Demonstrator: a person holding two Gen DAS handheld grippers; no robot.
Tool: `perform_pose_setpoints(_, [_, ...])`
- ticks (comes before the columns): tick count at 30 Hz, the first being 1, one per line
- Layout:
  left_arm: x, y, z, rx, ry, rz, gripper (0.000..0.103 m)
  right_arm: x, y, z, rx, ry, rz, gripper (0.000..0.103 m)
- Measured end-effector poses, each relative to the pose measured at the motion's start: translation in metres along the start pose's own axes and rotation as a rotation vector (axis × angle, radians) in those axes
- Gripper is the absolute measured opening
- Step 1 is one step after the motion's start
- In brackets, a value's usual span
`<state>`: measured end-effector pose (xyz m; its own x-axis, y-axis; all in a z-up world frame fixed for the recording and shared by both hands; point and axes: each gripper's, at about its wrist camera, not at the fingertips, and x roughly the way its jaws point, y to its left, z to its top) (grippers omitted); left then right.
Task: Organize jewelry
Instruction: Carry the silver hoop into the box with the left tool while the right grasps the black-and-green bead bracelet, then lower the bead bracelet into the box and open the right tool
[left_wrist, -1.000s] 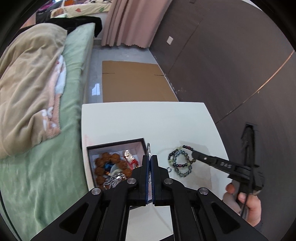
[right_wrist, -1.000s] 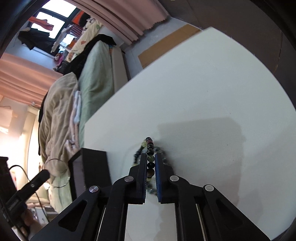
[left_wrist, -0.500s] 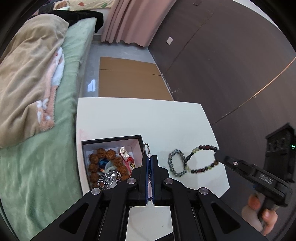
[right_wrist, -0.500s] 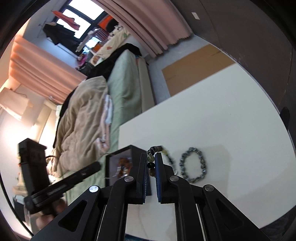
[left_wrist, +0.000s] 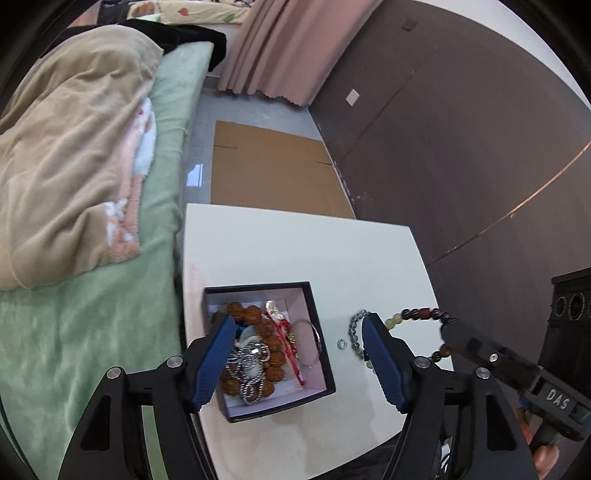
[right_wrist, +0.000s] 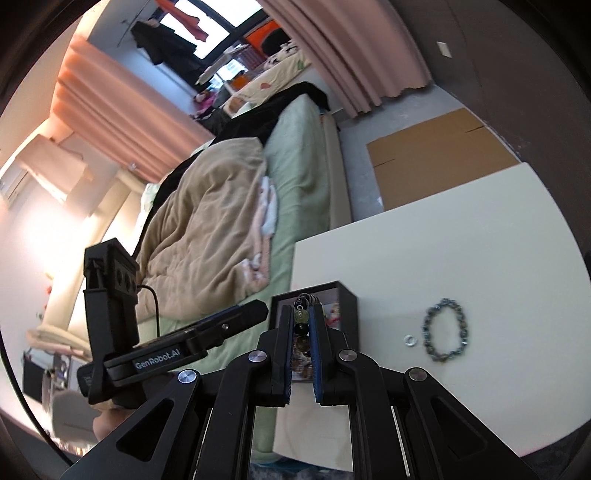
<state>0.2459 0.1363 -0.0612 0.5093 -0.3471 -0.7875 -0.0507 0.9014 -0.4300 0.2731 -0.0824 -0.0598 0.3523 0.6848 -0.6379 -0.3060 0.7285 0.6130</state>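
So my right gripper (right_wrist: 300, 325) pinches the bead bracelet (left_wrist: 417, 314), probably above the box (left_wrist: 317, 317), ready to drop; my left gripper (left_wrist: 299, 354) hangs spread wide.

You are in a bedroom at home. A bed (left_wrist: 110, 302) with a green sheet runs along the left, a beige blanket (left_wrist: 70, 147) bunched on it with dark clothes (left_wrist: 177, 35) at its far end. Pink curtains (left_wrist: 280, 44) hang to the floor, and in the right wrist view more of them frame a bright window (right_wrist: 207, 33) where garments hang. A flattened cardboard sheet (left_wrist: 273, 170) lies on the grey floor beside a dark panelled wall (left_wrist: 443, 140). A small white table (left_wrist: 295, 251) touches the bed's edge and carries a box (left_wrist: 314, 306) of jewelry
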Motion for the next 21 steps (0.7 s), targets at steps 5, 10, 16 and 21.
perform_pose_setpoints(5, [-0.014,0.011,0.000,-0.020,-0.017,0.005,0.072,0.015,0.015,0.000,-0.030,0.025,0.005,0.010])
perform_pose_setpoints(10, [-0.021,0.022,-0.001,-0.045,-0.020,0.003,0.072,0.037,0.027,0.004,-0.076,0.052,-0.034,0.010])
perform_pose_setpoints(16, [-0.027,0.030,0.000,-0.067,-0.031,0.012,0.072,0.063,0.026,0.005,-0.089,0.081,-0.079,0.010])
perform_pose_setpoints(21, [-0.027,0.029,0.000,-0.062,-0.033,0.016,0.072,0.084,0.021,0.002,-0.092,0.170,-0.084,0.023])
